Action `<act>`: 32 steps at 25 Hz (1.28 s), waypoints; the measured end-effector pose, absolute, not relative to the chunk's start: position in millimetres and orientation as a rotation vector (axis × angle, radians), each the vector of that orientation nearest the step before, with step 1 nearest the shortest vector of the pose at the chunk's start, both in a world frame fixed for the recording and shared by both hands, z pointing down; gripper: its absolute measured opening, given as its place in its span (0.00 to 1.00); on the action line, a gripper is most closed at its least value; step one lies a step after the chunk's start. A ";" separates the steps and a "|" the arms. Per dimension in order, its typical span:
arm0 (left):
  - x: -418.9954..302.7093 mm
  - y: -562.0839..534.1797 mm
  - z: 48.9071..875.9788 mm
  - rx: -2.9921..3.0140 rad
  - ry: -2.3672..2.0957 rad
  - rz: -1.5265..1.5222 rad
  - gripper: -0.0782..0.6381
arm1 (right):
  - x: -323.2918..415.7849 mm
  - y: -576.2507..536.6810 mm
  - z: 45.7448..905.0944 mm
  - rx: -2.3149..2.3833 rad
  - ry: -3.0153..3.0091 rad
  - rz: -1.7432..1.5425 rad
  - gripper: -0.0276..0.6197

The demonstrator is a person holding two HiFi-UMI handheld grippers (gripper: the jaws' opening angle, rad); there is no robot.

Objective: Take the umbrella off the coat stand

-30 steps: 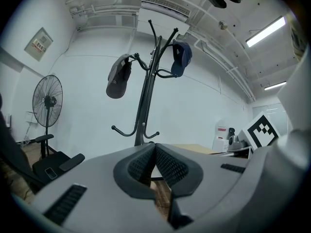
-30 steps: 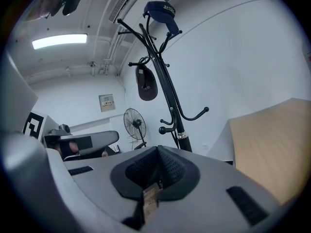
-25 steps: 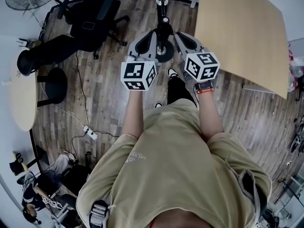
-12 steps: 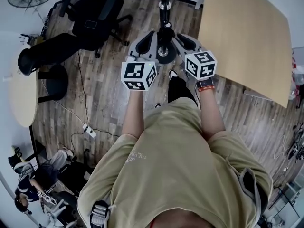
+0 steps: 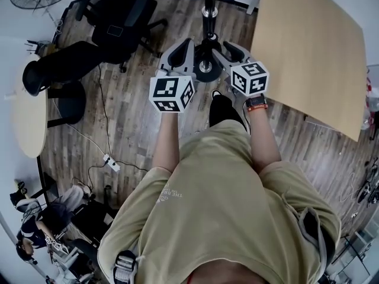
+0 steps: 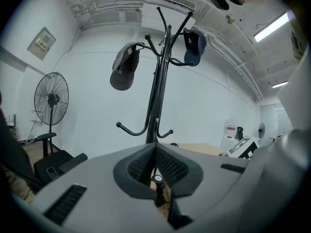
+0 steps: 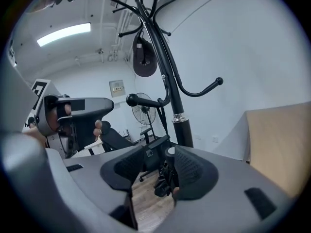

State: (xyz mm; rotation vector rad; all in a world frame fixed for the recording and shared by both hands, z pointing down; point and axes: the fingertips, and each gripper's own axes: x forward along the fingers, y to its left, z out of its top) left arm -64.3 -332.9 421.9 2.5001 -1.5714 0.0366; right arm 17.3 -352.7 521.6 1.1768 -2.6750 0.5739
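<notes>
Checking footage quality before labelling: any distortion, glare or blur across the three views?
Head view: heavy fisheye, the floor planks and table edges bow; even light, no motion blur. Left gripper view: black round vignette, ceiling light blown out, coat stand sharp. Right gripper view: same vignette, its strip light glares, the stand's pole bends with the lens.

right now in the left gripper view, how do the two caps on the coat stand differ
The gray cap hangs left of the pole, and the navy cap hangs right of it. The gray cap sits lower than the navy cap and looks larger in this view. The gray cap is dull gray, while the navy cap is dark blue. Both hang from upper hooks of the coat stand.
</notes>
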 end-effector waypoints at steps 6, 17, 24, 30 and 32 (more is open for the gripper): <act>-63.8 -341.2 424.7 2.499 -1.579 0.035 0.14 | 13.1 -364.2 539.9 1.147 -2.641 0.544 0.40; -72.2 -358.0 424.6 2.498 -1.601 0.032 0.14 | 7.7 -391.8 564.3 1.189 -2.582 0.572 0.41; -71.6 -368.3 425.2 2.521 -1.597 0.061 0.14 | 2.4 -406.5 573.9 1.187 -2.592 0.573 0.43; -68.7 -372.7 422.3 2.531 -1.583 0.052 0.14 | 1.1 -412.4 573.4 1.141 -2.684 0.542 0.44; -67.1 -376.0 424.1 2.527 -1.576 0.046 0.14 | 3.1 -415.5 574.7 1.109 -2.711 0.524 0.45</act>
